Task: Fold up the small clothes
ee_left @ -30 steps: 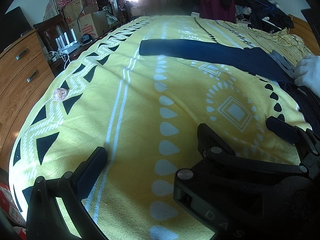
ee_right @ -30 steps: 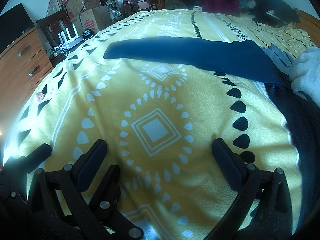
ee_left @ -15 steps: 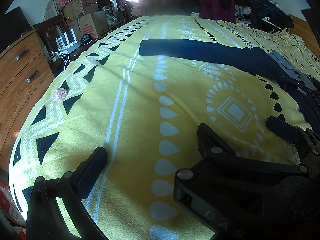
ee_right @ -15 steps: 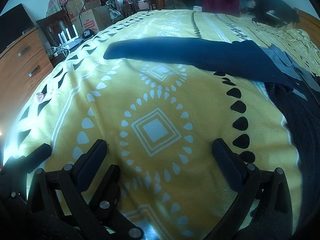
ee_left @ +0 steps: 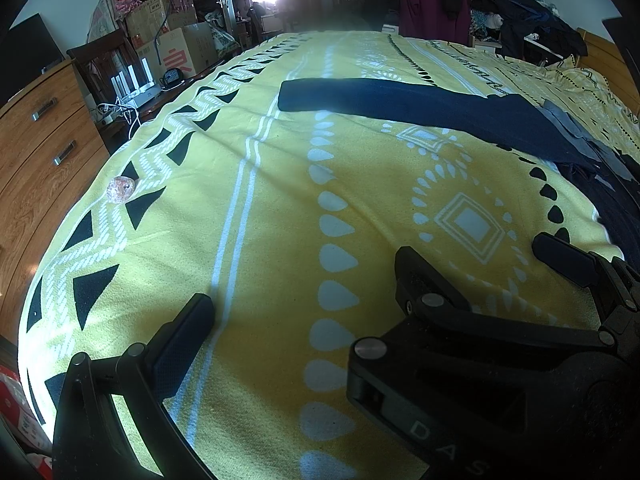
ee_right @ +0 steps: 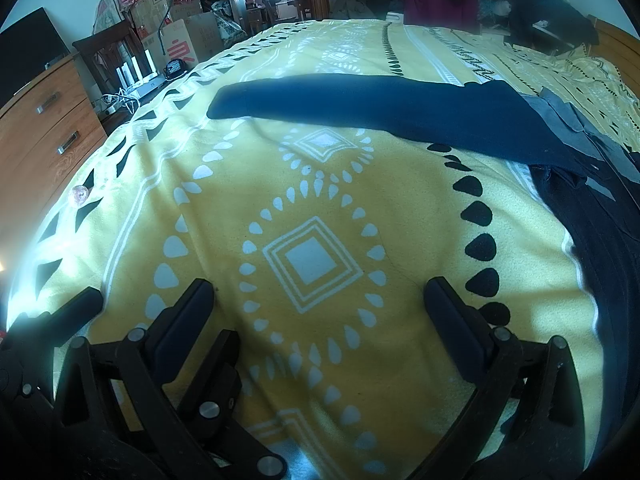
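A long dark navy garment (ee_left: 420,108) lies flat across the far half of the yellow patterned blanket (ee_left: 260,200), its narrow end pointing left. Grey fabric (ee_right: 568,120) and more dark cloth (ee_right: 608,248) adjoin it at the right edge. My left gripper (ee_left: 304,304) rests low over the near blanket, open and holding nothing. Beside it my right gripper (ee_right: 320,312) is also open and holding nothing, well short of the navy garment (ee_right: 380,108). One finger of the right gripper shows at the right of the left wrist view.
A wooden dresser (ee_left: 40,140) stands along the bed's left side. A small pinkish round object (ee_left: 121,189) sits near the blanket's left edge. Cardboard boxes (ee_left: 180,52) and a heap of clothes (ee_left: 460,0) crowd the far end of the room.
A white-sleeved hand that rested on the garment at the right edge one second ago has gone from view. Neither gripper has moved.
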Motion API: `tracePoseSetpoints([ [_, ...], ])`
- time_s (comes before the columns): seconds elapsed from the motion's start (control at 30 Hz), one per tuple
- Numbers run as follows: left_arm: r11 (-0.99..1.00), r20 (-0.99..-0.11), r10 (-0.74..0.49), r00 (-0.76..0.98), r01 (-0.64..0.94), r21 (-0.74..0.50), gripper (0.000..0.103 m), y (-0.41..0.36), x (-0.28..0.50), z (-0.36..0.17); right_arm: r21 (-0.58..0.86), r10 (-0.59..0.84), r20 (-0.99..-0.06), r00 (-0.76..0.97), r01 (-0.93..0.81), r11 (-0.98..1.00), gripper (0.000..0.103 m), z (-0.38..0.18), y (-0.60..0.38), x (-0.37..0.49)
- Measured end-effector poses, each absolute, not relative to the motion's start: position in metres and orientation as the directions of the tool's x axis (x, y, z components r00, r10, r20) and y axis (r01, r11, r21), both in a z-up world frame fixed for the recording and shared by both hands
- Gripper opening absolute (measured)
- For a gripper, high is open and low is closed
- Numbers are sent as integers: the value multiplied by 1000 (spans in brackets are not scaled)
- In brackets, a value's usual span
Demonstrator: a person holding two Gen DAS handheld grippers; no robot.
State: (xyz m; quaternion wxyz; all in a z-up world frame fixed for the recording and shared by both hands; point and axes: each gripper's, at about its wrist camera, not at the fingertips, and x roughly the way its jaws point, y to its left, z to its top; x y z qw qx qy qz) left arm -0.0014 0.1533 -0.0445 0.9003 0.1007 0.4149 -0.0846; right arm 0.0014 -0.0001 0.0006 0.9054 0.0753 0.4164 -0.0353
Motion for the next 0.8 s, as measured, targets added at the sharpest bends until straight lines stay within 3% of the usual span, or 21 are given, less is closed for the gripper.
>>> tracePoseSetpoints([
  [0.8, 974, -774, -76, 629, 212, 77, 103, 156, 5, -46, 159, -18, -753, 658, 209, 965, 103, 6, -5, 6],
])
